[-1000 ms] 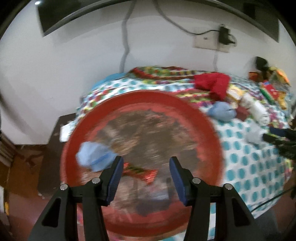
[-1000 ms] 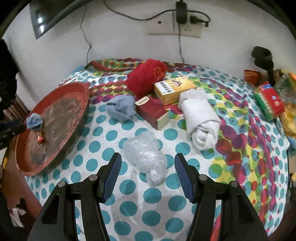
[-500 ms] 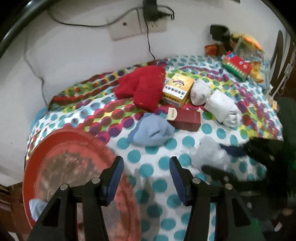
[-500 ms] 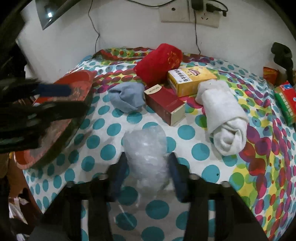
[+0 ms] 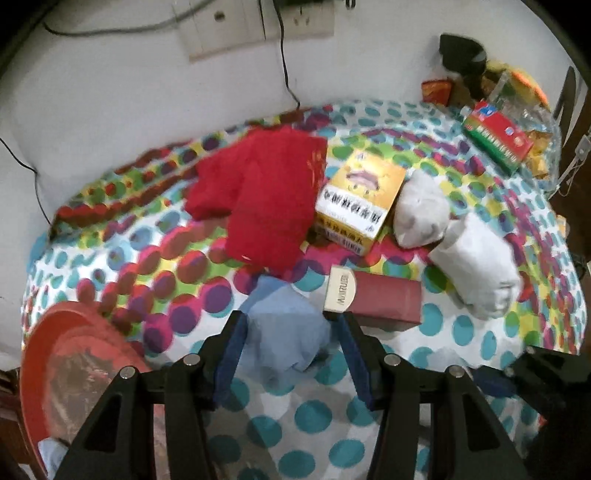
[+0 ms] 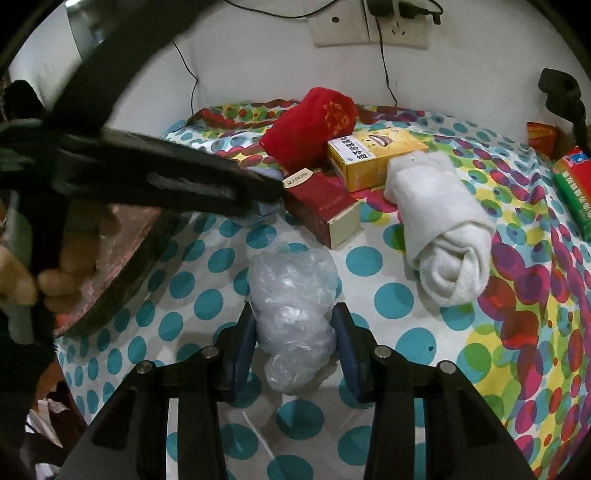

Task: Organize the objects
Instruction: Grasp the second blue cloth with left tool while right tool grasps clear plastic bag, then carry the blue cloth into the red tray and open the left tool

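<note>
A light blue cloth bundle [image 5: 284, 328] lies on the dotted tablecloth [image 5: 306, 413]. My left gripper [image 5: 290, 317] stands open around it, one finger on each side, and the pads are not squeezing it. In the right wrist view, my right gripper [image 6: 293, 314] is shut on a crumpled clear plastic bag [image 6: 291, 291] that rests on the cloth. The left gripper's black body [image 6: 166, 181] crosses that view from the left, held by a hand [image 6: 55, 280]. A round red tray [image 5: 48, 347] sits at the table's left edge with a small blue cloth [image 5: 51, 450] in it.
Behind the blue bundle lie a maroon box [image 5: 384, 299], a red cloth [image 5: 266, 199], a yellow box [image 5: 358, 199], a grey-white bundle [image 5: 421, 210] and a rolled white towel [image 5: 480, 266]. A green and red box [image 5: 495, 136] and snack packs crowd the far right. Cables hang from a wall socket [image 5: 255, 26].
My left gripper swung from above the red tray across to the blue cloth bundle and came down around it. My right gripper sank a little and closed on the plastic bag.
</note>
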### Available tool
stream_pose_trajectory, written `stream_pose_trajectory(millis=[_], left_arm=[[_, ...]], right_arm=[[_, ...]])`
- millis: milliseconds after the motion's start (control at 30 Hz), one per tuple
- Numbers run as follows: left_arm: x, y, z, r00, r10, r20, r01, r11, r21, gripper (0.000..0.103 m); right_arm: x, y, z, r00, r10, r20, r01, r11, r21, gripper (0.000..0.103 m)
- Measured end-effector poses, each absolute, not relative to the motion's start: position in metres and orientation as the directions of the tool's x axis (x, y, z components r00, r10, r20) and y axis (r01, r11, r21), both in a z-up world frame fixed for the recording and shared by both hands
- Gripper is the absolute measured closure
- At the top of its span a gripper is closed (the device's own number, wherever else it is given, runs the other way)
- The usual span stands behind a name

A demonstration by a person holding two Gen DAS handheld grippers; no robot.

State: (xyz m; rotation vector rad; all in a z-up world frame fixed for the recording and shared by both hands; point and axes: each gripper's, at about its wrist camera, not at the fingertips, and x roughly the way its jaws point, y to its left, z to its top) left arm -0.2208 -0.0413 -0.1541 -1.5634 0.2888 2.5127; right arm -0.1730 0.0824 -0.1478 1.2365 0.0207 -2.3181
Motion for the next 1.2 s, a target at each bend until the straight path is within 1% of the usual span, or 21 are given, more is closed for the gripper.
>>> stream_pose_trajectory(millis=[33,167,267,300,400,433,500,567,633,700,867,967,1100,1200], left_arm=[[-0.221,-0.04,-0.159,-0.439,0.018,-0.898,-0.239,-0.966,0.098,0.05],[-0.215,-0.036,-0.167,-0.458,-0.002,-0.889,-0.258,-0.957,0.135,0.049],[-0.213,-0.038,-0.165,-0.457,0.01,-0.89,-0.252,-0.96,0.119,0.05],[-0.213,-0.039,-0.164,-0.456,0.014,-0.89,-0.252,-0.961,0.114,0.054],[-0.208,-0.039,-0.161,-0.459,0.008,-0.888,-0.255,-0.959,0.123,0.061],[-0.204,-0.039,-0.158,-0.464,0.013,-0.886,-0.261,-0.958,0.123,0.061],[-0.193,-0.04,-0.153,-0.46,0.045,-0.887,-0.277,-0.956,0.095,0.061],[-0.182,-0.039,-0.149,-0.469,0.05,-0.882,-0.289,-0.952,0.1,0.061],[-0.168,-0.039,-0.143,-0.481,0.05,-0.875,-0.297,-0.949,0.109,0.061],[-0.152,-0.044,-0.136,-0.489,0.078,-0.869,-0.305,-0.948,0.087,0.061],[-0.118,-0.064,-0.117,-0.525,0.099,-0.846,-0.284,-0.957,0.064,0.061],[-0.108,-0.079,-0.108,-0.53,0.124,-0.839,-0.272,-0.962,0.03,0.061],[-0.104,-0.099,-0.103,-0.538,0.075,-0.84,-0.221,-0.974,0.055,0.061],[-0.105,-0.116,-0.103,-0.532,0.07,-0.844,-0.188,-0.982,0.037,0.06]], right_arm=[[-0.173,0.082,-0.148,-0.455,-0.43,-0.78,0.441,-0.869,0.222,0.064],[-0.173,0.084,-0.148,-0.461,-0.431,-0.776,0.431,-0.873,0.229,0.064],[-0.173,0.083,-0.149,-0.464,-0.429,-0.775,0.427,-0.875,0.229,0.064],[-0.174,0.083,-0.149,-0.465,-0.428,-0.775,0.425,-0.876,0.229,0.065],[-0.172,0.084,-0.149,-0.465,-0.423,-0.778,0.416,-0.88,0.23,0.065],[-0.171,0.084,-0.149,-0.467,-0.421,-0.778,0.412,-0.882,0.23,0.065],[-0.17,0.085,-0.149,-0.469,-0.416,-0.779,0.404,-0.885,0.23,0.065],[-0.169,0.085,-0.15,-0.475,-0.408,-0.78,0.398,-0.89,0.224,0.065],[-0.167,0.083,-0.149,-0.489,-0.388,-0.781,0.393,-0.898,0.2,0.065],[-0.165,0.081,-0.148,-0.509,-0.366,-0.779,0.385,-0.906,0.174,0.065],[-0.166,0.079,-0.148,-0.562,-0.296,-0.772,0.339,-0.934,0.112,0.065],[-0.17,0.076,-0.151,-0.574,-0.269,-0.773,0.32,-0.943,0.091,0.066],[-0.173,0.07,-0.151,-0.582,-0.233,-0.779,0.311,-0.949,0.052,0.066],[-0.174,0.064,-0.152,-0.585,-0.209,-0.784,0.315,-0.949,0.018,0.066]])
